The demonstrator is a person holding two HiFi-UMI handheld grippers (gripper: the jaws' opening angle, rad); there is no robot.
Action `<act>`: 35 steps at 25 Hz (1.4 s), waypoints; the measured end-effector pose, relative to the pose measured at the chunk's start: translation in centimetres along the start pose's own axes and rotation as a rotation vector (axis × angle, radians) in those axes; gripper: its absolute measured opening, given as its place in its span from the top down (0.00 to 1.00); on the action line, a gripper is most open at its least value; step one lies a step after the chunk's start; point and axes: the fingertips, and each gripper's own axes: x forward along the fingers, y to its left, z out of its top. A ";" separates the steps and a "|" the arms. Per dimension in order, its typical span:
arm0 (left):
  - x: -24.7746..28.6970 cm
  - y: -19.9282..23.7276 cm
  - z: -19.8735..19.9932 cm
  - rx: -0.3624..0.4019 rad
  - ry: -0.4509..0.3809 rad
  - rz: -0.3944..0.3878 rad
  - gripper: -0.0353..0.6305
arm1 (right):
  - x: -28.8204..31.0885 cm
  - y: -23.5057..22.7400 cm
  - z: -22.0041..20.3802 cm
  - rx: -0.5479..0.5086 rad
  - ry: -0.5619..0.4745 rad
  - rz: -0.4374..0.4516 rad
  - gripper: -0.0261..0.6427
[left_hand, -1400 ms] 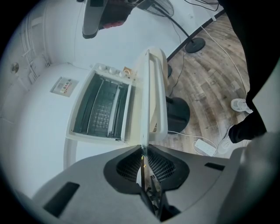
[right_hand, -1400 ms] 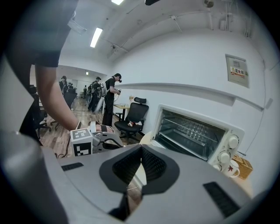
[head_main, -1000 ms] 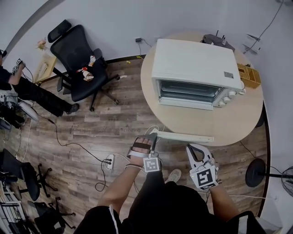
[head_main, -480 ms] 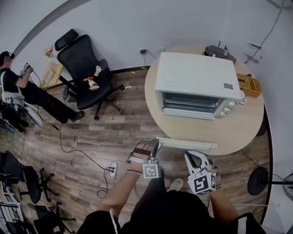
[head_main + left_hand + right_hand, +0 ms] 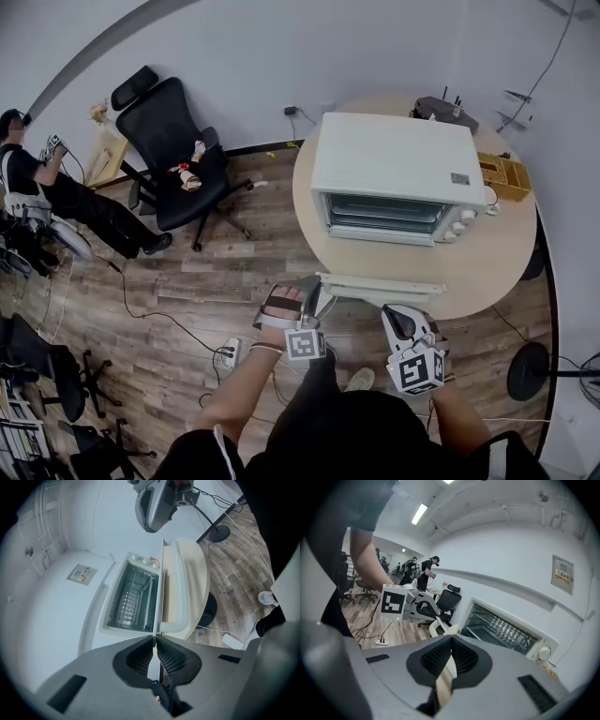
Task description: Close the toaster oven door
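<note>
White is the colour of the toaster oven (image 5: 394, 155), which sits on a round table (image 5: 487, 267). Its door (image 5: 380, 284) is open. It lies almost flat in front of the oven, out over the near edge of the table. The wire rack (image 5: 133, 599) shows inside.

The left gripper (image 5: 154, 638) has just been closing its jaws, and the thin front edge of the door is between them. Its pads now pinch that edge near the door's left end. The right gripper (image 5: 451, 637) is further along to the right. Its jaws are squeezed onto a cream strip, which looks like the same front edge of the door.

A second ago the left gripper was only coming up to the corner of the door. Back then the door's front edge lay farther from the oven's front. In the head view that gap now looks a bit smaller. The head moved too, so this is partly a guess, but I think the door has started to swing up.

So the grabbing part looks done and the lifting has only just begun. The door is still wide open, so most of the job is left. Both hands will need to lift the edge and curl it toward the oven until it shuts. The edge is thin, so it could slip out.
</note>
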 end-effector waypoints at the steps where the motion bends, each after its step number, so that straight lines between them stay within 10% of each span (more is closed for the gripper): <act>1: 0.0 0.4 0.1 -0.004 -0.003 0.006 0.91 | 0.0 -0.3 -0.1 0.020 -0.001 -0.005 0.96; 21: 2.5 6.6 0.3 -0.027 -0.010 0.068 0.89 | -0.8 -6.7 1.7 0.350 -0.100 -0.225 0.96; 35: 5.6 11.1 0.5 -0.053 -0.038 0.059 0.87 | 0.1 -8.7 2.5 0.344 -0.101 -0.265 0.96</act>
